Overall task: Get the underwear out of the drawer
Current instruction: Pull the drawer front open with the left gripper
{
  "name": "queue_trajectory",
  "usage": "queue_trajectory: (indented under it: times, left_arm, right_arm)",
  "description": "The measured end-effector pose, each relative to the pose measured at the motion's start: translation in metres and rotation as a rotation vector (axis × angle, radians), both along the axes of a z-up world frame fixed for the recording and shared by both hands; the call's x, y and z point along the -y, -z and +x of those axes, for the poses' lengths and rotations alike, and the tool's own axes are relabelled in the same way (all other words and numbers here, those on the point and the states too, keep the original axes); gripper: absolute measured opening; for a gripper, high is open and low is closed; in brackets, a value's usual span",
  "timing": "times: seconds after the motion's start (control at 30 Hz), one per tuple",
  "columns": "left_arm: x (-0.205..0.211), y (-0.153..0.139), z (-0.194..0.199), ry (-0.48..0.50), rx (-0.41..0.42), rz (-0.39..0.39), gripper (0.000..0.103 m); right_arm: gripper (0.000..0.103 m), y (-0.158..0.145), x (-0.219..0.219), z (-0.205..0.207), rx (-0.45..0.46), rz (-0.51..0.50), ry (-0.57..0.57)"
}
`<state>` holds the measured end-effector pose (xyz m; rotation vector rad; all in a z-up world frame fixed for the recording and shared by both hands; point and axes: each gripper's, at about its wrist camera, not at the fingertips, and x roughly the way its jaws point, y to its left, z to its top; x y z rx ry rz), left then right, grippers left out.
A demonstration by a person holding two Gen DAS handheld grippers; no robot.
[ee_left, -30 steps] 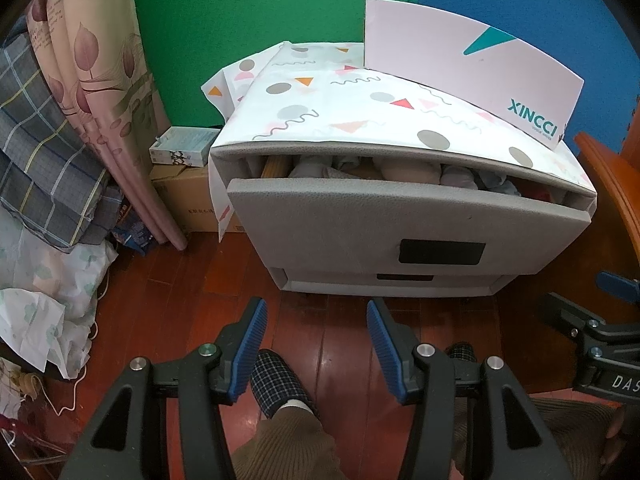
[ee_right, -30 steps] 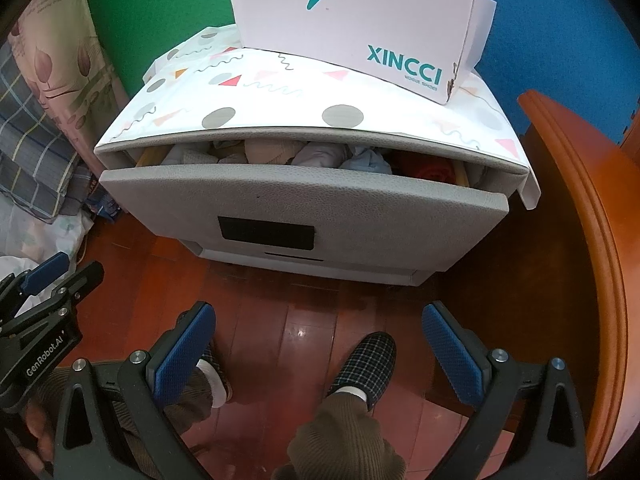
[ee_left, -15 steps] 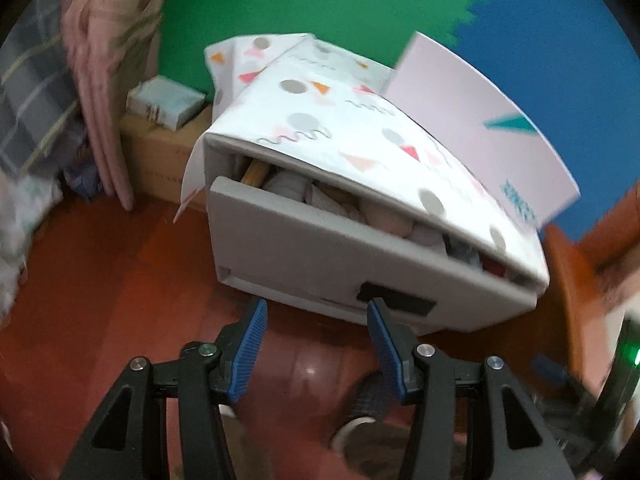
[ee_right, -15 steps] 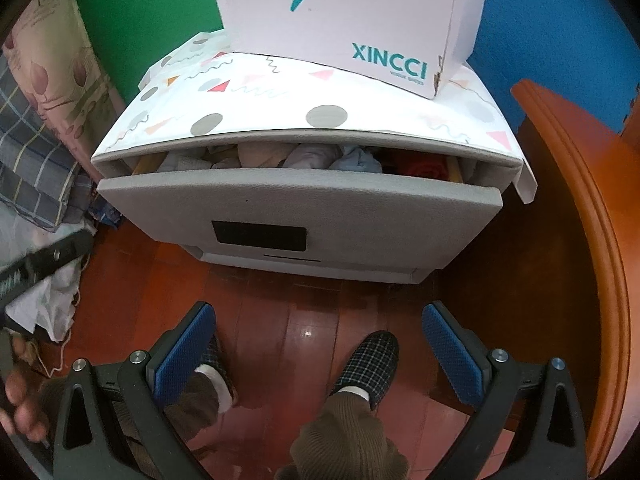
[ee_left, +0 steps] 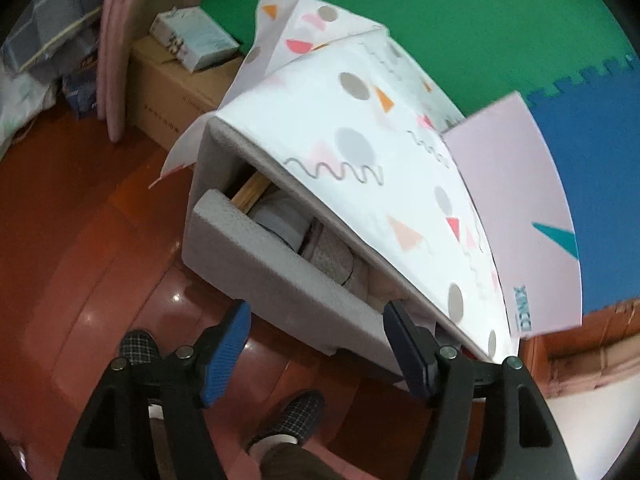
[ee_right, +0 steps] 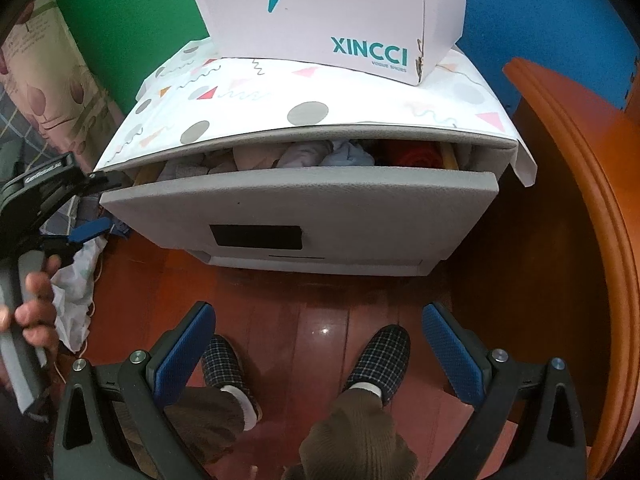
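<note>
1. Left gripper [ee_left: 316, 328] fingers were partway apart and opening wider, blue ribbed pads [ee_left: 224, 350] facing each other, nothing clamped. The grey drawer [ee_left: 280, 276] front sat in the gap behind them, but I couldn't tell if either pad actually touched it.
2. Right gripper [ee_right: 318, 354] fingers were spread wide and empty, same blue textured pads [ee_right: 182, 354] on black plastic arms, just hanging over the glossy red-brown wood floor [ee_right: 316, 304] and the person's checked slippers [ee_right: 380, 354].
3. Pose-wise: the left one was rolled hard, so its whole view was tilted, and it sat close in at the drawer's left end. From the right wrist view you could see the left hand [ee_right: 34, 312] wrapped round the grey handle, the tool's tip right by the drawer's left corner. The right one pointed steeply down, well back from the cabinet.
4. The drawer was a padded, grainy grey thing with a dark rectangular handle recess [ee_right: 256, 237], pulled partway out of a little grey cabinet [ee_right: 488, 160].
5. The underwear [ee_right: 304, 154] was still inside the drawer, a row of soft rolled bundles: pale grey, pinkish, light blue, red at the right end.
6. On top was a white cover sheet [ee_right: 248, 104] printed with grey dots, triangles and squiggles, and a white cardboard XINCCI box [ee_right: 340, 20].
7. Behind that, green and blue foam wall mats [ee_left: 440, 12].
</note>
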<state>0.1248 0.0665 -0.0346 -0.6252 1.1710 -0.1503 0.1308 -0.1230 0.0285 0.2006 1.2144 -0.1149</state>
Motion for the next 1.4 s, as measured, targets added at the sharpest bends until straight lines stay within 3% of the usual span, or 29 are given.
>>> queue_trajectory:
  times: [0.17,0.57,0.8,1.1,1.27,1.4]
  left_arm:
    - [0.000,0.016,0.013,-0.039,-0.053,-0.034,0.072]
    - [-0.005,0.042,0.028,-0.090,-0.121,0.029,0.074]
    - [-0.007,0.059,0.036,-0.123,-0.159,0.042,0.084]
    - [-0.011,0.061,0.039,-0.043,-0.156,0.101,0.089]
    - [-0.016,0.060,0.028,0.003,-0.148,0.166,0.094]
    - [-0.024,0.062,0.015,0.036,-0.160,0.175,0.096]
  right_arm:
    - [0.102,0.001,0.002,0.000,-0.001,0.015,0.007]
    - [0.102,0.002,0.003,0.002,-0.008,0.011,0.007]
    - [0.102,0.001,0.003,0.001,-0.009,0.003,0.006]
    - [0.102,0.002,0.004,0.002,-0.010,-0.002,0.014]
    - [0.102,0.001,0.004,0.002,-0.005,-0.007,0.016]
    - [0.102,-0.001,0.004,0.000,0.005,-0.015,0.017]
